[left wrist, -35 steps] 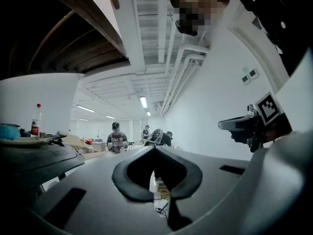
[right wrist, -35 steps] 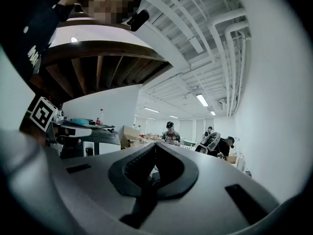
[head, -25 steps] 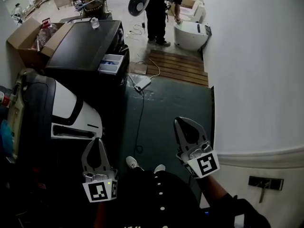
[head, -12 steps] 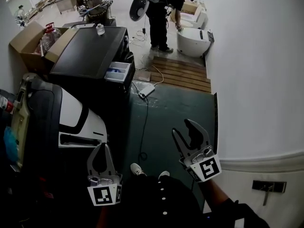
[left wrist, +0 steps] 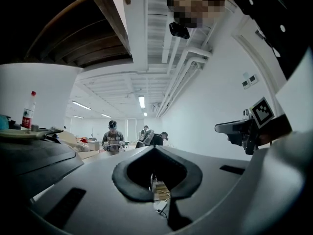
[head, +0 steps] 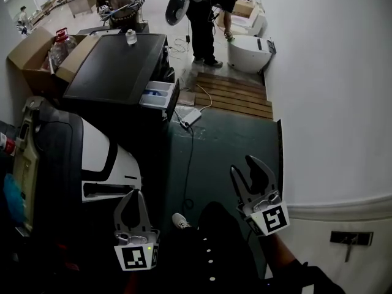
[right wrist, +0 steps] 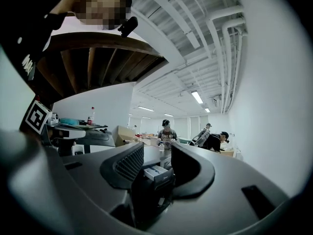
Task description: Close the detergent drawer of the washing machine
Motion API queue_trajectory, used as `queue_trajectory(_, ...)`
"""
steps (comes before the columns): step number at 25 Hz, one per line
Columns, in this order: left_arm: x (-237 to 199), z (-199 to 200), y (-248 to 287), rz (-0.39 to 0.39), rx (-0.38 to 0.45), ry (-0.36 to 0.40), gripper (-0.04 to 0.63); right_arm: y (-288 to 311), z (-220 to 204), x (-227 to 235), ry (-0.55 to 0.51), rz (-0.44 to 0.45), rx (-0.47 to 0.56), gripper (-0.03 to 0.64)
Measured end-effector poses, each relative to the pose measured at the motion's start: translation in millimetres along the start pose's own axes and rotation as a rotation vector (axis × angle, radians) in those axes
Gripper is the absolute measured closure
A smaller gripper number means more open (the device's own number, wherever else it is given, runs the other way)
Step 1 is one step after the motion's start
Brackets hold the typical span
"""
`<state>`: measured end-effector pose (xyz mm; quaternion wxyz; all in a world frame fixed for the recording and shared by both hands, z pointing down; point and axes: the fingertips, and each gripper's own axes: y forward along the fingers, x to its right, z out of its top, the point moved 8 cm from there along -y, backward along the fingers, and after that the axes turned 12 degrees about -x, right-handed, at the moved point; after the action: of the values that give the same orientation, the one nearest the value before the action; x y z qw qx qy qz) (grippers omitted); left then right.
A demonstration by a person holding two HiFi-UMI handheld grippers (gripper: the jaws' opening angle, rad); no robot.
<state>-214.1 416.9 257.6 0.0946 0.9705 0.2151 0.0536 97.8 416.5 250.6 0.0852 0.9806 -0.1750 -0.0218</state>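
The black washing machine stands ahead on the left. Its white detergent drawer sticks out open from the front top corner. The drawer also shows between the right jaws in the right gripper view, far off. My left gripper is shut and empty, low at the left, well short of the machine; its tips meet in the left gripper view. My right gripper hangs over the green floor with its jaws apart, now closing, nothing between them.
A white and black appliance lies close at my left. Cardboard boxes stand beside the washer, and a small bottle sits on top of it. A power strip with cable, a wooden pallet and two people are ahead. A white wall runs along the right.
Both grippers have moved forward towards the washing machine. The right gripper's jaws, shut a second ago, have come apart. The left gripper stays shut.
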Motion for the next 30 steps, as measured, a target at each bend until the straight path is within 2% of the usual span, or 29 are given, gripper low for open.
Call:
queue_trajectory(6,-7,-2,21,0.020,-0.018,-0.001,0.589,22,-1,11,0.000,-0.011,0.005,0.460)
queue_trajectory(10,-8,5,39,0.049,-0.024,0.002,0.589,46,1,27,0.009,0.014,0.010,0.463)
queue_trajectory(30,5,37,168,0.146,-0.058,0.005,0.589,155,7,138,0.016,0.111,0.000,0.468)
